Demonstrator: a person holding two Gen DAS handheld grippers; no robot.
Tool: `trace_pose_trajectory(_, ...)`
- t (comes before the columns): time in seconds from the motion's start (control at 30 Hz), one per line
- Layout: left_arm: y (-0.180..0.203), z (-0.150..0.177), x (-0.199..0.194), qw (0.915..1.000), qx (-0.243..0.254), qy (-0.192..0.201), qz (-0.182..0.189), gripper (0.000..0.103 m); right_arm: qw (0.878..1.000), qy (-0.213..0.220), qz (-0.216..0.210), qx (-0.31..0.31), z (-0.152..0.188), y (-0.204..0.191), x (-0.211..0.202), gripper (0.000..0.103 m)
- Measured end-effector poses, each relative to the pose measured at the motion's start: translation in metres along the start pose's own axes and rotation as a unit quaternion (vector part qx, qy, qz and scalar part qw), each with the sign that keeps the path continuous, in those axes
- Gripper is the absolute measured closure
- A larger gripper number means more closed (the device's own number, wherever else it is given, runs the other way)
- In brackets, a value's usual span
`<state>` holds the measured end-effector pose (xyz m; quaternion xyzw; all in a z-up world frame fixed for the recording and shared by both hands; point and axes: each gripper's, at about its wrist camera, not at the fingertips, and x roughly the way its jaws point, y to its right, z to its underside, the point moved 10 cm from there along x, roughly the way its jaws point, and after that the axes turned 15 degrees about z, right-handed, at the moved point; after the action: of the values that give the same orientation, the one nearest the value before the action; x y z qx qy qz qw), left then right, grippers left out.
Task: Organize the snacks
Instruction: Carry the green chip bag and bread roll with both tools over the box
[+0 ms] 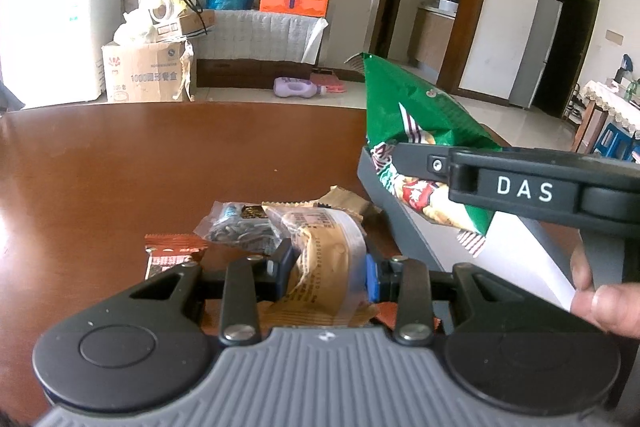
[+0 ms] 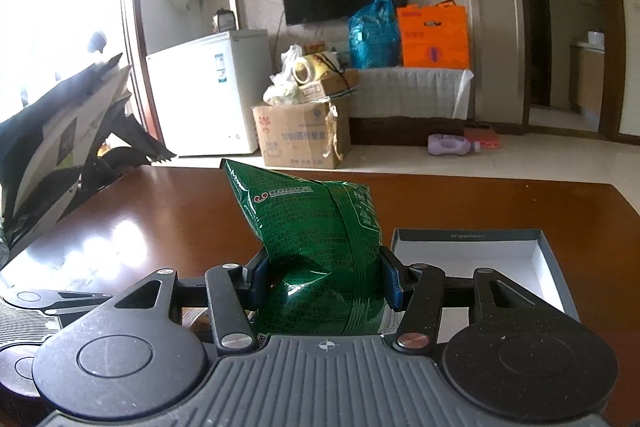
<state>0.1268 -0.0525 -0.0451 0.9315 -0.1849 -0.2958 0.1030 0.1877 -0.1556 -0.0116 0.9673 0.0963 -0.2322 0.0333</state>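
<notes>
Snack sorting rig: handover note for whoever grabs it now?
Left gripper: shut on a tan clear-wrapped snack pack, just above the pile.
Right gripper: shut on the green chip bag, held upright beside the grey box.
Still on the brown table: sunflower seed packet, red-brown bar, tan wrapper.
Done: two items picked up; the box's visible interior is bare.
Left: put both in the box, then collect the rest.

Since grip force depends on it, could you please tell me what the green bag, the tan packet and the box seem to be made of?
Green bag: glossy plastic film, likely foil-lined; creased, with sharp highlights.
Tan packet: thin film, partly clear, shiny and wrinkled.
Box: probably matte grey cardboard, white inside; stiff straight walls.
</notes>
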Motion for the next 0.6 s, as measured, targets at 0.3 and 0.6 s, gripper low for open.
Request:
trace_pose_trajectory(0.3,0.027,-0.011,0.011,0.9995,0.017,0.003,0.026,0.07,1.0,0.003,0.017,0.01,-0.001,0.02,-0.007,0.049)
trace_pose_trajectory(0.6,0.062,-0.013,0.031,0.998,0.037,-0.003,0.051,0.07,0.999,0.001,0.037,0.023,0.002,0.049,-0.011,0.049)
